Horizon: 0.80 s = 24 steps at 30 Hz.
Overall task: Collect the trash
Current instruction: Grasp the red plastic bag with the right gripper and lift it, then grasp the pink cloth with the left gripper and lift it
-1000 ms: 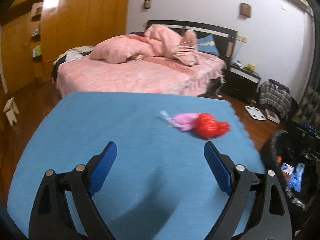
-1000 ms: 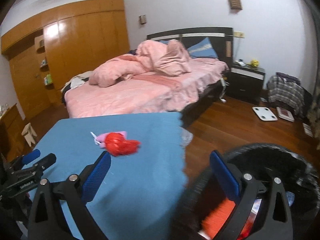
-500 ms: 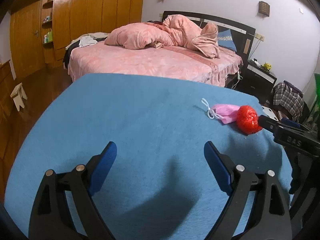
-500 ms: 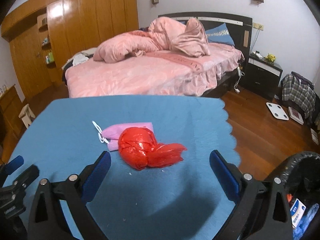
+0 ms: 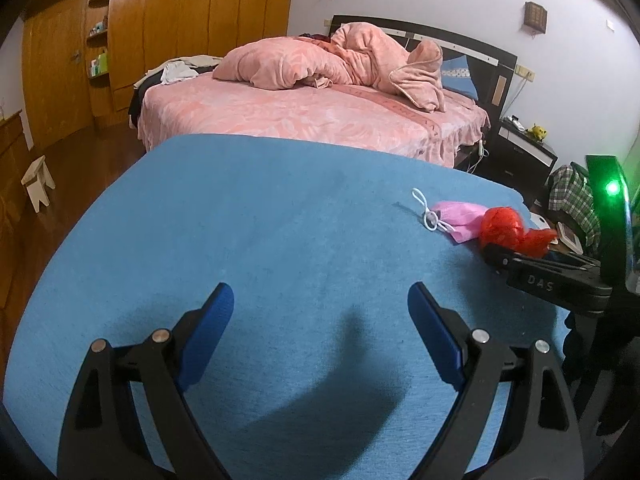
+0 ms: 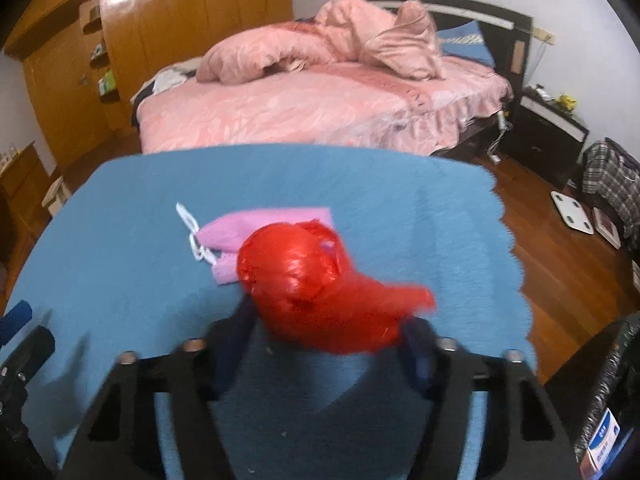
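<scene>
On the blue table cover (image 5: pixel 248 248), in the left wrist view, we are holding our left gripper (image 5: pixel 320 320) with its jaws spread wide over bare cloth, nothing between them. Toward the table's right edge, a red plastic bag (image 5: pixel 506 227) is lying against a pink face mask (image 5: pixel 460 216), and our right gripper (image 5: pixel 496 258) is reaching in at the bag. Across the room, a pink bed (image 5: pixel 320 116) is filling the background.

Through the right wrist view, we are seeing the bag (image 6: pixel 320 280) sitting between the right gripper's (image 6: pixel 328 332) jaws, which have just been closing; blur is keeping us from telling whether the pads are pressing it. The mask (image 6: pixel 256 228) is touching the bag's far side. A black trash bin (image 6: pixel 616 392) is standing at the lower right.
</scene>
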Each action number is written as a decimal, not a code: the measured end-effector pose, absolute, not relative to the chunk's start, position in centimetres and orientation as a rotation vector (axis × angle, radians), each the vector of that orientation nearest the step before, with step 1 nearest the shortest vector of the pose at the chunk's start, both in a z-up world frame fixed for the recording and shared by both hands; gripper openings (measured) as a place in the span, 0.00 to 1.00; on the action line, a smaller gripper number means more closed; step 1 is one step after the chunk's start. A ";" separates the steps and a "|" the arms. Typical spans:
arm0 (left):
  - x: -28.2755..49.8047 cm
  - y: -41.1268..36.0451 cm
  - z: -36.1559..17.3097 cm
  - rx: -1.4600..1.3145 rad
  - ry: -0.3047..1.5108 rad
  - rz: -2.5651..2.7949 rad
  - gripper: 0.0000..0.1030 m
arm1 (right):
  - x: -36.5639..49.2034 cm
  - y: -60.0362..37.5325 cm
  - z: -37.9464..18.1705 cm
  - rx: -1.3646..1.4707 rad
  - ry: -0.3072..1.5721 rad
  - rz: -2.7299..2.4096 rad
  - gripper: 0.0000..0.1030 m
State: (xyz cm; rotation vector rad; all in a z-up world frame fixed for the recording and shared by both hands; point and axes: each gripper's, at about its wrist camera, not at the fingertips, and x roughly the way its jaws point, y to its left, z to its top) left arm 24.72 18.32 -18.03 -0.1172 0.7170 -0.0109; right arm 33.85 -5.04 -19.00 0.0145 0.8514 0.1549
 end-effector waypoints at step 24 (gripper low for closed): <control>28.7 13.4 -16.9 -0.108 0.719 -0.138 0.80 | 32.8 -10.9 -17.1 0.113 0.766 0.055 0.21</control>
